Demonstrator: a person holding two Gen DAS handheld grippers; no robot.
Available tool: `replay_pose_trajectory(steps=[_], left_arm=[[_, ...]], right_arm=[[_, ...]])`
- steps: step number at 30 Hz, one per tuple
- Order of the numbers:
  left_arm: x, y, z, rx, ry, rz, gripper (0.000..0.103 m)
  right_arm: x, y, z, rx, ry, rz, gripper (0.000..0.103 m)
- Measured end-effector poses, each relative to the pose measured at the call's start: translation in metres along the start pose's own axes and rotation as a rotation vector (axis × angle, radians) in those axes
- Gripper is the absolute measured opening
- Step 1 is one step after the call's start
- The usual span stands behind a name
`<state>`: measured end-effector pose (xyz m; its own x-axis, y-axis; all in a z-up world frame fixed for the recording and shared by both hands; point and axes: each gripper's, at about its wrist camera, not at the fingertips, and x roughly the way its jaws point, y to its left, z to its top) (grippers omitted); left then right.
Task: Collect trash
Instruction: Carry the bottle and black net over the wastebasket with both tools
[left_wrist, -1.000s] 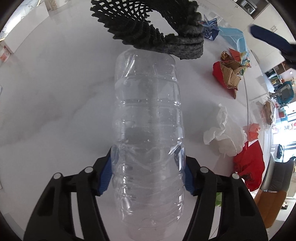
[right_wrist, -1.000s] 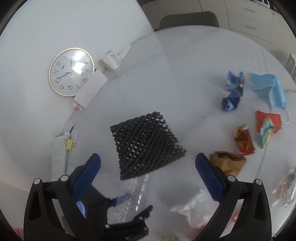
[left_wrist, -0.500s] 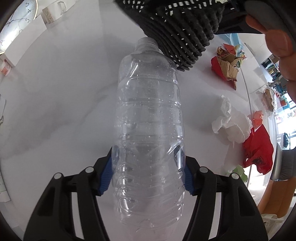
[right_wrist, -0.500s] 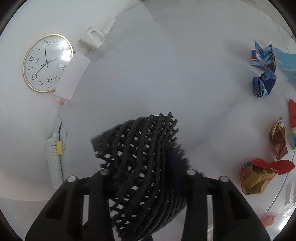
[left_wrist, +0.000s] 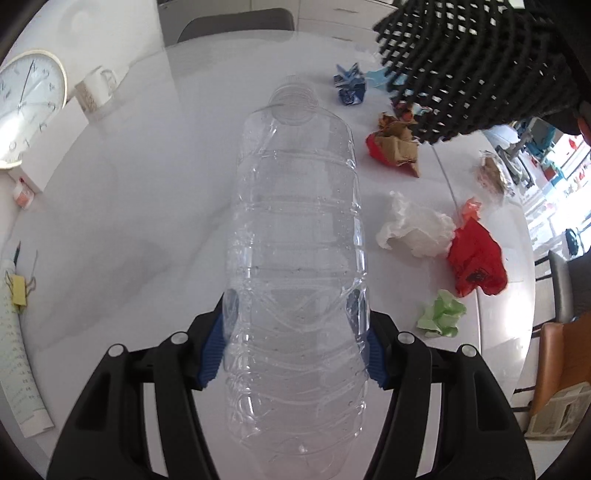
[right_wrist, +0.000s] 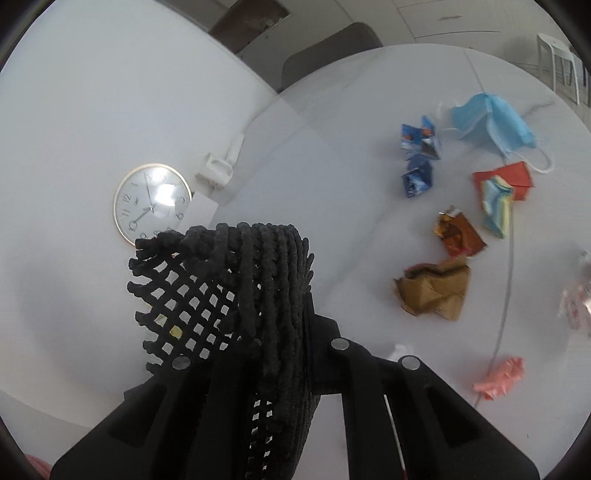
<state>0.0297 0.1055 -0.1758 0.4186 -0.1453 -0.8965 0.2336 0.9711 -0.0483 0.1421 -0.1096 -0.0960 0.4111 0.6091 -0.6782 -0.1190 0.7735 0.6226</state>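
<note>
My left gripper (left_wrist: 295, 343) is shut on a clear empty plastic bottle (left_wrist: 295, 258), held above the white table with its neck pointing away. My right gripper (right_wrist: 280, 332) is shut on a black mesh net bag (right_wrist: 236, 295) and holds it lifted; the bag also hangs at the top right of the left wrist view (left_wrist: 480, 62). Trash lies on the table: a white tissue (left_wrist: 417, 229), a red plastic bag (left_wrist: 476, 258), a green paper ball (left_wrist: 441, 314), a crumpled brown paper (right_wrist: 436, 288), blue wrappers (right_wrist: 419, 158) and a blue face mask (right_wrist: 491, 125).
A wall clock (right_wrist: 151, 203) lies flat at the table's left side beside a white mug (left_wrist: 96, 90). A ruler with a yellow clip (left_wrist: 16, 295) lies at the left edge. An orange wrapper (right_wrist: 458, 236), a pink scrap (right_wrist: 502, 376) and chairs (left_wrist: 561, 350) are to the right.
My right gripper closed on the mesh bag and lifted it off the table, up and to the right. My left gripper raised the bottle and turned to take in more of the table.
</note>
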Motion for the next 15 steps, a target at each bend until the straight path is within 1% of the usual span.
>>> replay_pose_trajectory(steps=[2,4,6,8,10,12,13,15], left_arm=[[-0.020,-0.016,0.002,0.070,-0.026,-0.019,0.059],[-0.038,-0.042,0.005,0.147,-0.049,-0.059,0.059],[-0.051,-0.075,0.009,0.210,-0.068,-0.114,0.059],[-0.059,-0.112,0.012,0.262,-0.076,-0.168,0.060],[-0.063,-0.155,0.017,0.301,-0.081,-0.230,0.060],[-0.062,-0.198,0.019,0.337,-0.083,-0.278,0.060],[-0.060,-0.222,0.020,0.359,-0.079,-0.296,0.060],[-0.052,-0.267,0.020,0.390,-0.067,-0.311,0.060]], right_arm=[[-0.046,-0.022,-0.019,0.045,-0.056,-0.024,0.008],[-0.098,-0.051,-0.038,0.102,-0.112,-0.075,0.008],[-0.147,-0.084,-0.060,0.176,-0.173,-0.148,0.008],[-0.195,-0.126,-0.081,0.241,-0.223,-0.252,0.009],[-0.231,-0.177,-0.101,0.334,-0.250,-0.313,0.009],[-0.250,-0.231,-0.116,0.414,-0.248,-0.367,0.010],[-0.253,-0.258,-0.122,0.445,-0.232,-0.391,0.010],[-0.246,-0.316,-0.128,0.479,-0.168,-0.438,0.010]])
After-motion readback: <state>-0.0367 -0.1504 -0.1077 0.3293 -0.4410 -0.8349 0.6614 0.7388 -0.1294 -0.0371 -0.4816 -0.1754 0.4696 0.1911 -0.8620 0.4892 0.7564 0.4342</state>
